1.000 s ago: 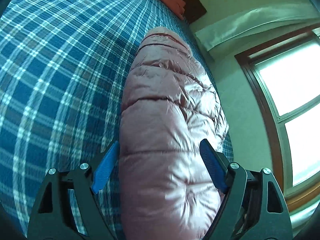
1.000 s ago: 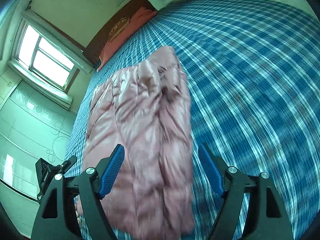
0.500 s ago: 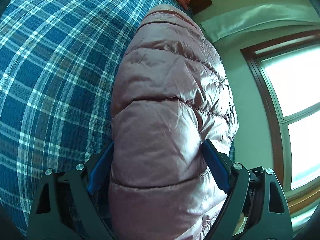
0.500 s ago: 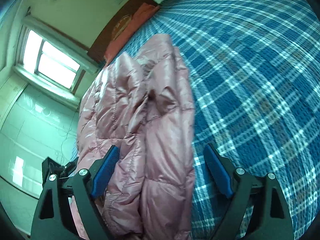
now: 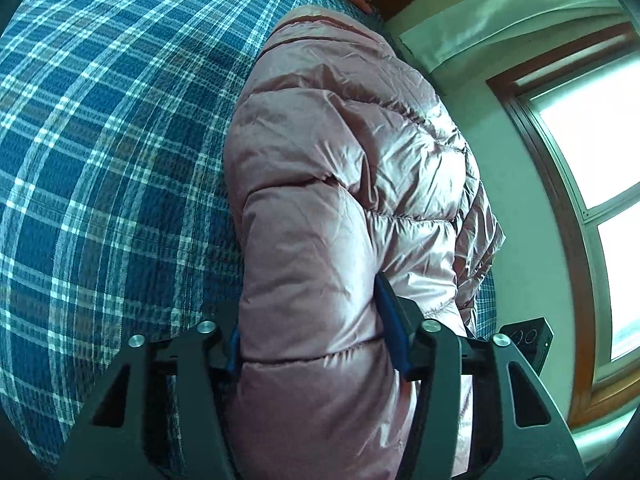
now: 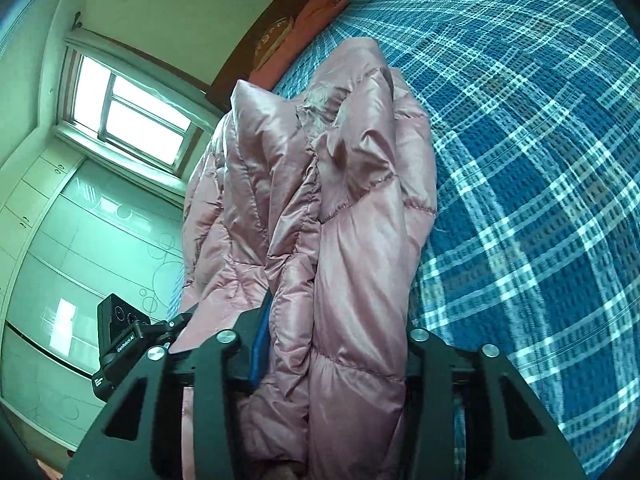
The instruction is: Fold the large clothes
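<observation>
One shiny pink quilted puffer jacket (image 5: 340, 208), bunched lengthwise.

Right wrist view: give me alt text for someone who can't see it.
The right gripper has just closed on a bunched pink puffer jacket lying on a blue plaid bedspread. A window and the left gripper's camera show at left.

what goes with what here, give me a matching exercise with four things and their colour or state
Things:
1. puffer jacket
2. bedspread
3. left gripper
4. pillow

Descriptions:
a. blue with white checks
b. orange, at the head of the bed
c. shiny pink, quilted
d. jaws just closed in, squeezing pink padding

Pairs: 1-c, 2-a, 3-d, 4-b
</observation>
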Motion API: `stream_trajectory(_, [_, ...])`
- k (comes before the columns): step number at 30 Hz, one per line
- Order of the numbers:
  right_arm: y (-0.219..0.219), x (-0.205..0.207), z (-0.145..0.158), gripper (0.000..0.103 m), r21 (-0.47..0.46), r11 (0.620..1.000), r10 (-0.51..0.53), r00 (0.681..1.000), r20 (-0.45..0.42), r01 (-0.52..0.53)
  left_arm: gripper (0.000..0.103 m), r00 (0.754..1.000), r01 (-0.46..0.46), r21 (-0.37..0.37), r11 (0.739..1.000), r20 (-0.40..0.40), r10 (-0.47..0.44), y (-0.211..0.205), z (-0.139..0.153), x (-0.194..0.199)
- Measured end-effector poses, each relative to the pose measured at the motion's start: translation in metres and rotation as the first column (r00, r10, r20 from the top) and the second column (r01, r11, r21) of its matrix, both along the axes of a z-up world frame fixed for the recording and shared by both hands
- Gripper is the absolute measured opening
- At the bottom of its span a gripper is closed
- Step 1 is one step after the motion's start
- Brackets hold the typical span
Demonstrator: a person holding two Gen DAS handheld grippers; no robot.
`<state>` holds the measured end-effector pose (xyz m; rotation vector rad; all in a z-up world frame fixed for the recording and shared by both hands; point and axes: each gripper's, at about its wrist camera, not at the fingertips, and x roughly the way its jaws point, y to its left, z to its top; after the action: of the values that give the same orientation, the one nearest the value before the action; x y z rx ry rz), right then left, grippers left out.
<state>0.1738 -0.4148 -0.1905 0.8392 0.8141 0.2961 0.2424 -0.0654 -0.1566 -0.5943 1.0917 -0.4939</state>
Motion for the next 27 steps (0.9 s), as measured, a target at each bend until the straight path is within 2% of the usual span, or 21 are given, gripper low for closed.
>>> stream_trajectory(5, [0.015,-0.006,0.015,0.034,-0.029,1.0,-0.008,0.999,0.05,0.01,0.04,0.999,0.011,0.01,1.0,0.039,-0.011,0.0,0.016,0.002])
stream_trajectory(14, [0.054,0.026,0.042,0.031,-0.019,0.999,0.028,0.993,0.118,-0.026,0.038,0.995,-0.015,0.021,1.0,0.103,0.013,0.023,0.044,0.011])
stream_trajectory(22, [0.116,0.079,0.056,0.031,0.014,0.991,0.128,0.979,0.156,-0.132,0.038,0.982,-0.127,0.022,0.992,0.145,0.122,0.105,0.054,0.027])
stream_trajectory(27, [0.158,0.108,0.037,0.031,0.029,0.981,0.189,0.974,0.123,-0.194,0.038,0.974,-0.19,0.031,0.981,0.129,0.184,0.152,0.04,0.037])
